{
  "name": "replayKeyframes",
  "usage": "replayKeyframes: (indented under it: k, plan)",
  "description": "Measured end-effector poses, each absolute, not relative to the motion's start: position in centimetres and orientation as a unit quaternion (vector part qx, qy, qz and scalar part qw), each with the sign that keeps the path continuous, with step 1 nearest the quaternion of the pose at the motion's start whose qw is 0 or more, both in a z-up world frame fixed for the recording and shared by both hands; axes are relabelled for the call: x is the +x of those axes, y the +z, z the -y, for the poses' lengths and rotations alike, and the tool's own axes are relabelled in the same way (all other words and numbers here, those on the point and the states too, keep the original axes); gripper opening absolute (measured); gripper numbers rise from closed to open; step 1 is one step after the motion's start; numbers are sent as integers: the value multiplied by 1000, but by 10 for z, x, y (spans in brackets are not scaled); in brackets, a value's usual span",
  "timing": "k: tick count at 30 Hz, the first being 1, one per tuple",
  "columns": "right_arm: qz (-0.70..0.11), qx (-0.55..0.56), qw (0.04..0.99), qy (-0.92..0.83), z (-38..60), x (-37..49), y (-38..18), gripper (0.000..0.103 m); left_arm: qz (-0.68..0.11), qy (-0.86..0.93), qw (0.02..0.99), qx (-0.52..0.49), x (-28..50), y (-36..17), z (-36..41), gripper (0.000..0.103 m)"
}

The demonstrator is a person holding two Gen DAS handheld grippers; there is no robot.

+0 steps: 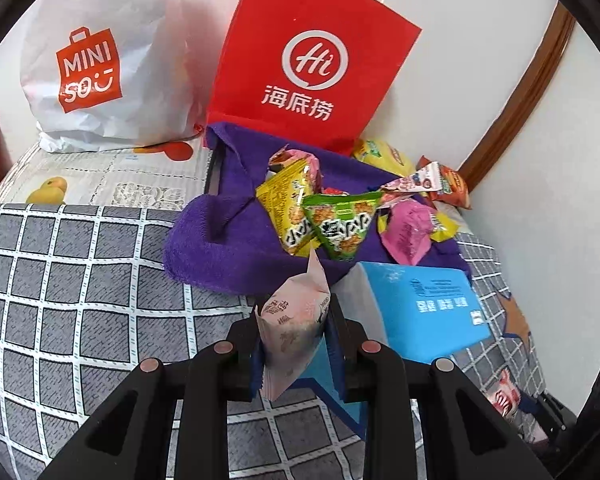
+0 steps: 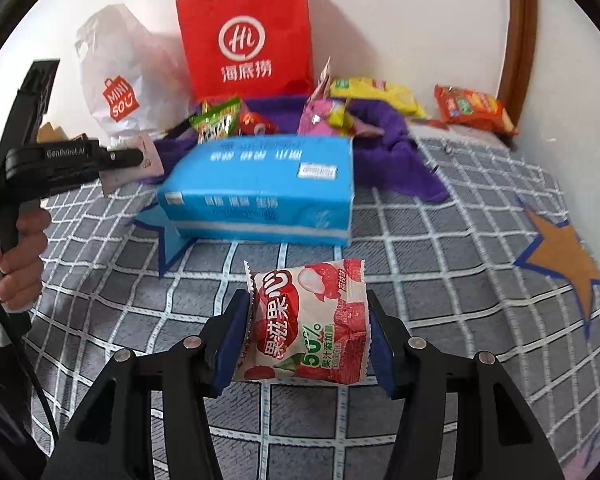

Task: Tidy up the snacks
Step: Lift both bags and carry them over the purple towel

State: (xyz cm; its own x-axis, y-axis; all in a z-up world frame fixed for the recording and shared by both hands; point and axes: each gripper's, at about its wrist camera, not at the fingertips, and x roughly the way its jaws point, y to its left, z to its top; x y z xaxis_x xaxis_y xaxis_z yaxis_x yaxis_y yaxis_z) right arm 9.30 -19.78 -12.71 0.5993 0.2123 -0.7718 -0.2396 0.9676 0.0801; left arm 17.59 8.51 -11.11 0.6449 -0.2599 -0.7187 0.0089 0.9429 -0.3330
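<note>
My left gripper (image 1: 296,340) is shut on a pale pink snack packet (image 1: 292,328), held above the checked bedcover; it shows at the left in the right wrist view (image 2: 140,160). My right gripper (image 2: 308,328) is shut on a red-and-white lychee snack packet (image 2: 308,324) above the bedcover. A pile of snacks lies on a purple towel (image 1: 220,240): a yellow packet (image 1: 288,208), a green packet (image 1: 340,224), a pink packet (image 1: 408,236). A red paper bag (image 1: 308,60) and a white Miniso bag (image 1: 96,68) stand against the wall.
A blue tissue pack (image 2: 260,192) lies on the grey checked bedcover (image 2: 440,260) between me and the towel. An orange snack bag (image 2: 476,112) and a yellow bag (image 2: 376,96) lie near the wall. A brown wooden frame (image 1: 516,92) runs at the right.
</note>
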Motion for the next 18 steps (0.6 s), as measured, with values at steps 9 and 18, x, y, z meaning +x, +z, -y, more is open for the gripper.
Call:
replayKeyframes:
  k: [9, 18]
  plan:
    - [-424, -15, 899, 106, 206, 98, -106, 55, -416, -84, 895, -140, 153, -103, -91, 25]
    - [-413, -6, 904, 108, 201, 121, -81, 55, -410, -77, 901, -120, 136, -59, -96, 25]
